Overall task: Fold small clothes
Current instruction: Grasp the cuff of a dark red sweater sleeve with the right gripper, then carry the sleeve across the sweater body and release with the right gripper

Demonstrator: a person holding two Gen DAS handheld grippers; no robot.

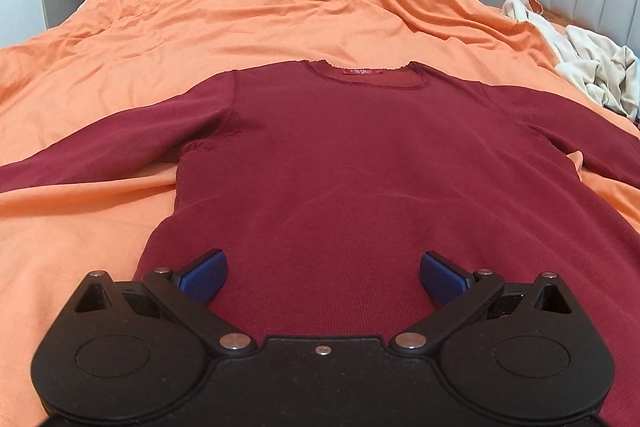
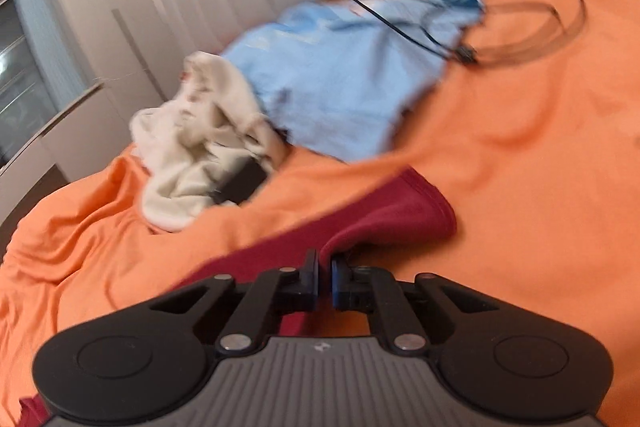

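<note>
Right gripper (image 2: 325, 277) pinches maroon shirt (image 1: 340, 155) sleeve on orange bedsheet (image 1: 240, 23).

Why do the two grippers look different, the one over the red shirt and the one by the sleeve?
The left gripper is open, its blue pads far apart above the dark red shirt, holding nothing. The right gripper is shut, pinching the shirt's sleeve. The left gripper faces the shirt's flat body; the right gripper faces a sleeve end that is lifted and bunched. Both are black with blue pads, over the orange bedsheet.
</note>
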